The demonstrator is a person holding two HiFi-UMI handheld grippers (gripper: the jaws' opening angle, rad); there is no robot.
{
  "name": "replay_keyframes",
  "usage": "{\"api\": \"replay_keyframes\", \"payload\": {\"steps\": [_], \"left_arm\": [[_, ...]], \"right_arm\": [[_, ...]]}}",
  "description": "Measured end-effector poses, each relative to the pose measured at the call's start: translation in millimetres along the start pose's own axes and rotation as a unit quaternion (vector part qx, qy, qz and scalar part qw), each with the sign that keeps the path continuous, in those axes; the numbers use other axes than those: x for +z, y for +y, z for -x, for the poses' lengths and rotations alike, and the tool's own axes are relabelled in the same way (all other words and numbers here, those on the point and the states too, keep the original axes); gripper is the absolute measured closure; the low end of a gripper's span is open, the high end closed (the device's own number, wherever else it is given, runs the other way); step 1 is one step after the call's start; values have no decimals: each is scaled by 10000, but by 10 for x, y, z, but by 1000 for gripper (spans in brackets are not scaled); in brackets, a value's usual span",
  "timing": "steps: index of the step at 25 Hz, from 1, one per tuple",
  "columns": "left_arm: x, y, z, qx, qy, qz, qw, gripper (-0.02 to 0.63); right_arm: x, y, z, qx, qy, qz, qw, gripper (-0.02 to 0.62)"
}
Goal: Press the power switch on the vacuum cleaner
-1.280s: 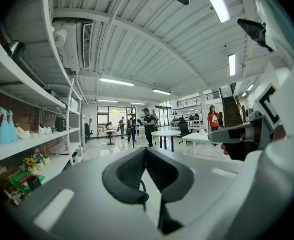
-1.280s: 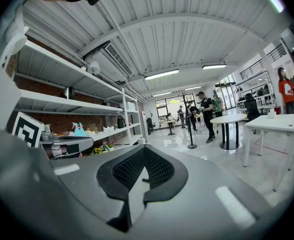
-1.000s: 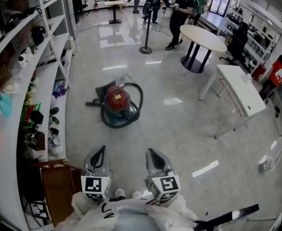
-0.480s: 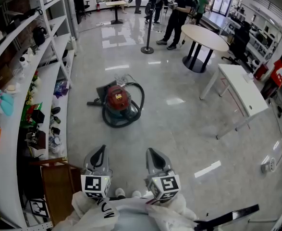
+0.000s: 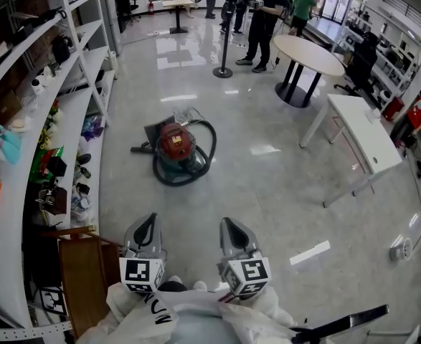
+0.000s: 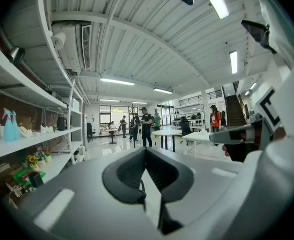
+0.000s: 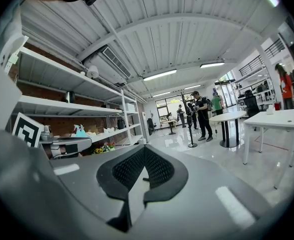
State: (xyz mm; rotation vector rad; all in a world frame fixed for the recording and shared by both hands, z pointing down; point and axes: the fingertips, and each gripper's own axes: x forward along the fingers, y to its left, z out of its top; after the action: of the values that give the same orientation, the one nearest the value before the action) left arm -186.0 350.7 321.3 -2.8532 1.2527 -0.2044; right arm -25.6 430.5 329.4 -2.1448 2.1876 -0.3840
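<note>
Grey polished floor [image 5: 267, 192] lies open ahead of both grippers — white shelving [image 5: 74, 113] flanks the left gripper [image 5: 150, 222], a white desk [image 5: 361, 138] stands well off the right gripper [image 5: 227, 223]. Both are held low, side by side, pointing forward, jaws closed on nothing. The red vacuum cleaner [image 5: 176, 143] sits well ahead of them.

Bright ceiling strip lights [image 7: 159, 74] glare on the glossy floor [image 5: 267, 185]; fisheye edges curve and darken

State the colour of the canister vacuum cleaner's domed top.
Red. The round canister vacuum cleaner on the floor shows it best in the head view.
</note>
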Motion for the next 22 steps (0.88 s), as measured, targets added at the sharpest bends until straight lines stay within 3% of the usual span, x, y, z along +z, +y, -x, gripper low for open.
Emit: {"api": "replay_keyframes", "payload": {"steps": [11, 22], "left_arm": [[-47, 26, -3, 36, 35, 39, 10000, 606], [-70, 219, -422, -119, -22, 115, 9999, 606]], "right_arm": [[-92, -38, -23, 11, 90, -39, 10000, 595], [-45, -132, -382, -142, 141, 64, 9998, 595]]}}
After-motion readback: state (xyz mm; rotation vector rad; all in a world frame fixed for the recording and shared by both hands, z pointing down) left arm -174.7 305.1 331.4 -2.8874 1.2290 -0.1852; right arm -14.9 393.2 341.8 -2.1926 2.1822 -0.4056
